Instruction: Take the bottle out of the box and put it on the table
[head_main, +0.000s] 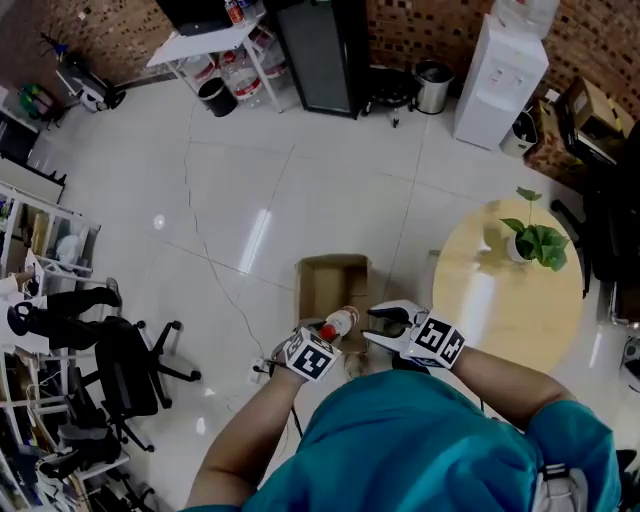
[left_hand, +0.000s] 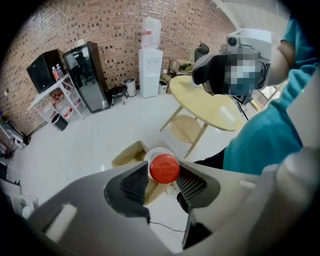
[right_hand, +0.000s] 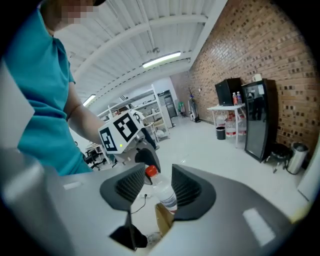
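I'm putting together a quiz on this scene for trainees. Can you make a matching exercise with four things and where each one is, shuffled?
Things:
1. bottle
2. box
3. potted plant
4. water dispenser

Places:
A. on the round table
B. by the brick wall
C. on the floor
D. held by the left gripper

Pairs: 1-D, 2-C, 3-A, 4-B

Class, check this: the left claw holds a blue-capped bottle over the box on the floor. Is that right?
Not quite: the cap is red, not blue, as the left gripper view shows. The left claw does hold the bottle over the box on the floor.
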